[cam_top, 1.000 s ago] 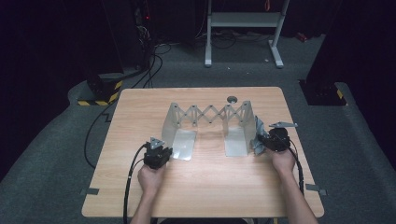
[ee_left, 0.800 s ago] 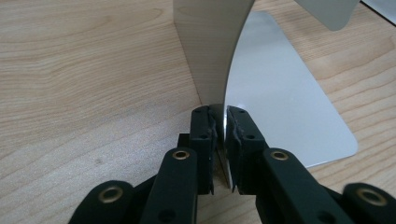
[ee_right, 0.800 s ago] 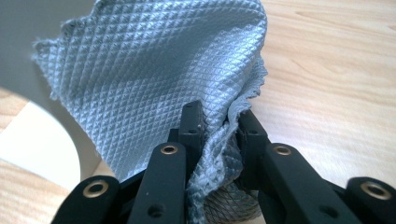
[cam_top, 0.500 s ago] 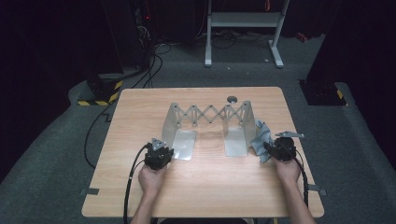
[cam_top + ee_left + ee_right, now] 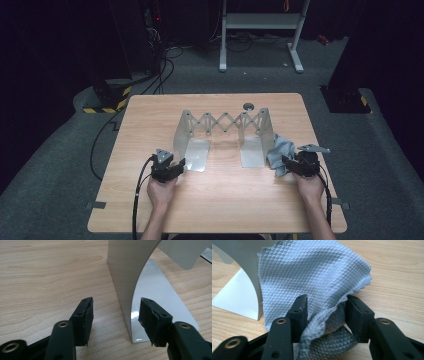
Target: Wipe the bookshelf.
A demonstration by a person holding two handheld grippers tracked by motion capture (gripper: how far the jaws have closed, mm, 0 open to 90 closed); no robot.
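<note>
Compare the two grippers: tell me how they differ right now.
The left gripper has its jaws spread wide on either side of the metal bookend's upright plate, without closing on it; the right gripper has a bunched grey cloth between its jaws. The left gripper sits at the rack's left end, the right gripper at its right end beside the other plate. Both are hand-held, low over the wooden table, with black jaws.
</note>
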